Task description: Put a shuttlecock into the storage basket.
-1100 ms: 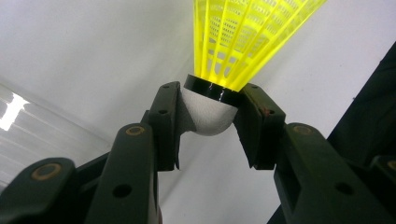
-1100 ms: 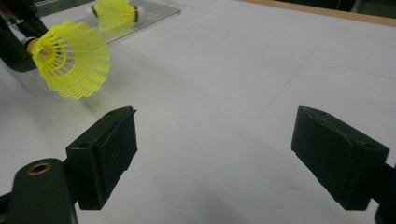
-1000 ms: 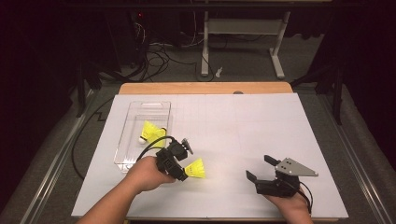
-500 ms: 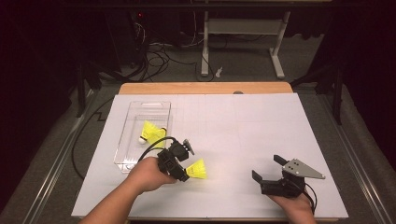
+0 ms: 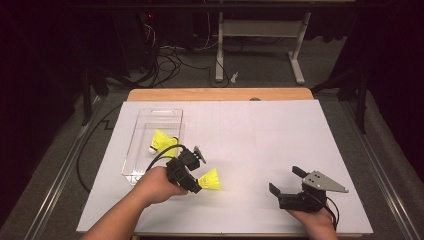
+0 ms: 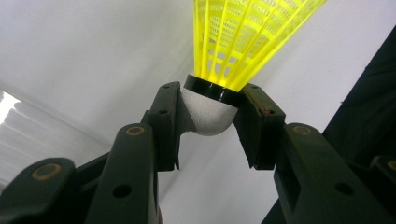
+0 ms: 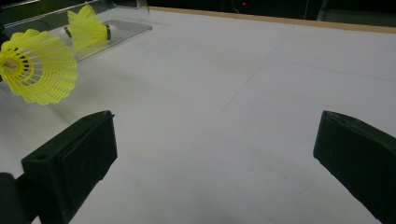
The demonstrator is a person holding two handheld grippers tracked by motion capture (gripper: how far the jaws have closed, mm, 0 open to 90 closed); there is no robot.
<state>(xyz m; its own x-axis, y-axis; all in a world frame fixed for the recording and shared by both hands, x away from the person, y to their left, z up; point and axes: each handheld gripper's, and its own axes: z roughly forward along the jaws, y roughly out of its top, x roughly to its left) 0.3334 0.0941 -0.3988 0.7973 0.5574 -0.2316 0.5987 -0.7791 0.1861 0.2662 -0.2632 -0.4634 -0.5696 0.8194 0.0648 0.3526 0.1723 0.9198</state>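
1. High view: the left gripper [image 5: 196,184] sits at the near-left of the white table sheet [image 5: 260,135], just beside the near right corner of a clear plastic rectangular tray [image 5: 145,120]. It holds a yellow mesh-skirted shuttlecock with a white rounded cork [image 5: 210,179] by the cork end, the skirt pointing right, level above the sheet.
2. High view: a second yellow shuttlecock [image 5: 162,141] lies on its side inside the tray, its white tip towards the left wall.
3. High view: the right gripper [image 5: 285,183] rests at the near-right of the sheet, well apart from the left one. Its jaws have just been opening and now stand wide, with nothing between them.
4. Left gripper view: the two black pads [image 6: 169,119] clamp the white cork from both sides, just under the black band at the skirt's base. The skirt fans upward and away from the camera, over white sheet.
5. Right gripper view: both black jaws are spread to the frame's edges over bare sheet. The held shuttlecock [image 7: 37,67] appears at far left, skirt mouth facing the camera; the tray [image 7: 112,30] with the second shuttlecock [image 7: 86,29] lies beyond it.
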